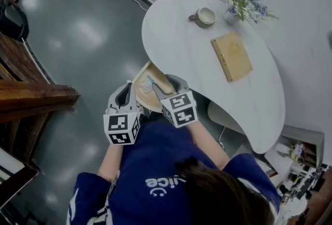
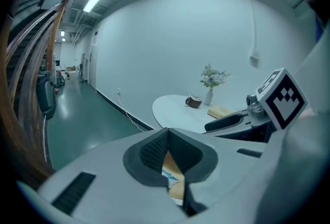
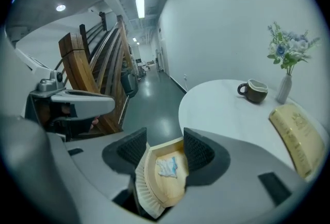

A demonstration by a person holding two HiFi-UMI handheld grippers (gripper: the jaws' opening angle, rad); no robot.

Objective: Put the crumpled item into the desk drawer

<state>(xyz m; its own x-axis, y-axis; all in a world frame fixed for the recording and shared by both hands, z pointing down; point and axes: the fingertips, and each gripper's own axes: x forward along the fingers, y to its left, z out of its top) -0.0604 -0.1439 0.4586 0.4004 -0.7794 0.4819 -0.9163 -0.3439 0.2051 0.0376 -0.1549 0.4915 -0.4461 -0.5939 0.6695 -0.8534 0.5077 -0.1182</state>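
Observation:
The wooden drawer (image 1: pixel 143 74) stands pulled out from under the white desk's (image 1: pixel 207 73) left edge. In it lies the crumpled white and blue item (image 1: pixel 151 84), free of both grippers. My right gripper (image 1: pixel 168 84) hangs open just above the drawer. In the right gripper view the crumpled item (image 3: pixel 167 167) rests on the drawer floor (image 3: pixel 161 192), seen between the spread jaws of my right gripper (image 3: pixel 165 148). My left gripper (image 1: pixel 124 95) is shut and empty beside the drawer's left side. A sliver of the crumpled item (image 2: pixel 170 180) shows below the closed tips of that gripper (image 2: pixel 167 138).
On the desk stand a brown mug (image 1: pixel 203 16), a vase of flowers (image 1: pixel 246 3) and a tan book (image 1: pixel 232 55). A wooden staircase (image 1: pixel 31 94) rises at the left over the grey floor (image 1: pixel 88 37). A white wall backs the desk.

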